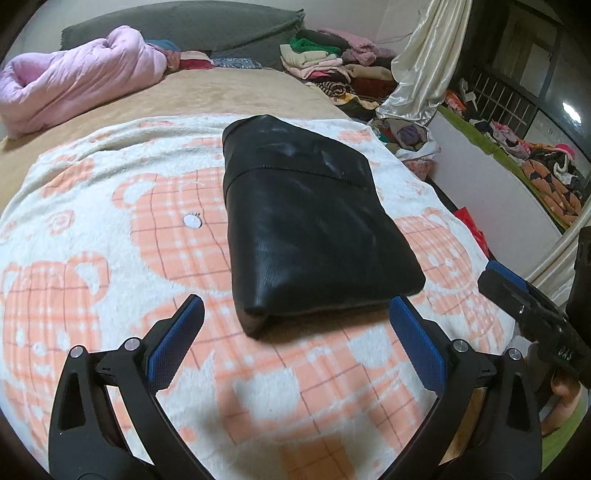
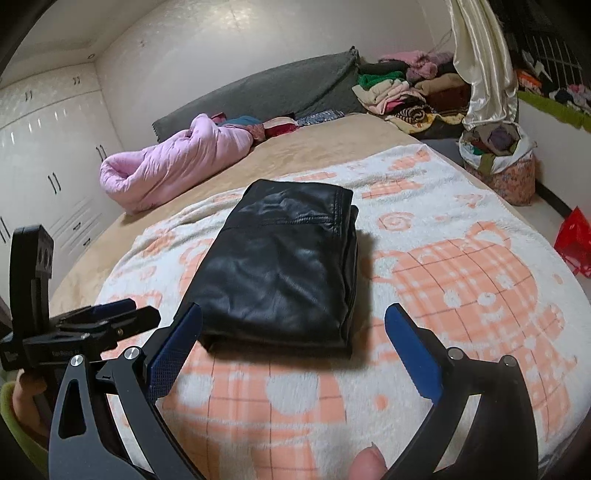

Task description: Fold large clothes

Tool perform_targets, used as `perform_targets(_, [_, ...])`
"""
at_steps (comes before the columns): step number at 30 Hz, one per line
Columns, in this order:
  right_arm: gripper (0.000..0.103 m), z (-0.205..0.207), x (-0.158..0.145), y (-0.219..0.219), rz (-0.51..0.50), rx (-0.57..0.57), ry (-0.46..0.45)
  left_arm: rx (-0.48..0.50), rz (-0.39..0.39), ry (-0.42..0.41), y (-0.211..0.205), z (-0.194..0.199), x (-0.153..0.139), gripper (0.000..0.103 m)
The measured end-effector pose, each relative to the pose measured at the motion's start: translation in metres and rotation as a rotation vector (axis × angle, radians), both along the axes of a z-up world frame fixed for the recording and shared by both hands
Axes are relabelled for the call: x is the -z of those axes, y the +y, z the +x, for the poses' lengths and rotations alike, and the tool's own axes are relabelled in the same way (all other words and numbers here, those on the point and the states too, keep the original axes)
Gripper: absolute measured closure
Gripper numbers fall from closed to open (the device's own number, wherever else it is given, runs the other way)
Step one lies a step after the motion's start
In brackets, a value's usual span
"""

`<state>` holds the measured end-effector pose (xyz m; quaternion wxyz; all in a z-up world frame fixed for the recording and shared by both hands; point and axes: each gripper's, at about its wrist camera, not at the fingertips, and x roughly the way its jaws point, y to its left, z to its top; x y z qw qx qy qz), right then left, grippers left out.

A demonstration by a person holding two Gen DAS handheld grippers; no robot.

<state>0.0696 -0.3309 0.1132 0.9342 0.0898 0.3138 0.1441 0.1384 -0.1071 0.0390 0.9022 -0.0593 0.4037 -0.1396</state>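
1. While both pairs of tongs hang above the bed, the black leather garment [image 1: 310, 218] lies folded into a thick rectangle on the blanket [image 1: 110, 236], a cream one printed with orange checked bears.
2. The garment sits near the middle of the blanket, its folded edge facing the tongs and a stitched seam running across its far part.
3. The left tongs [image 1: 295, 317] stand wide apart with nothing between the blue pads [image 1: 175, 343]; the near edge of the garment lies just beyond the tips, untouched.
4. The right tongs [image 2: 293, 325] are spread as wide as they go, their jaws just finishing their spread, and hold nothing; the garment's near edge lies just past the tips, not pressed by either pad.
5. In the right wrist view the left tongs appear at the lower left, carried by a hand with a green cuff; in the left wrist view the right tongs come in at the right edge.
6. A fingertip [image 2: 367, 463] shows at the bottom of the right wrist view.
7. Beyond the blanket the bed has a tan cover [image 1: 207, 92], with a bundled pink quilt [image 1: 74, 81] on the left and a grey cushion [image 1: 177, 22] along the wall.
8. A heap of mixed clothes [image 1: 325, 62] sits at the far right corner, beside a cream satin curtain [image 1: 424, 62].
9. White cupboards [image 2: 48, 155] fill the left wall in the right wrist view.
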Motion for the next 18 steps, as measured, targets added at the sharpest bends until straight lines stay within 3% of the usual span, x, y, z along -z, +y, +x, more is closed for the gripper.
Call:
perform_targets(13, [0.004, -0.053, 0.018, 0.014, -0.078, 0.04, -0.072, -0.026, 0.041, -0.023, 0.012, -0.04, 0.016, 0.009])
perform_targets(18, [0.004, -0.067, 0.033, 0.012, -0.095, 0.046, -0.043, -0.031, 0.035, -0.046, 0.016, -0.054, 0.022, 0.009])
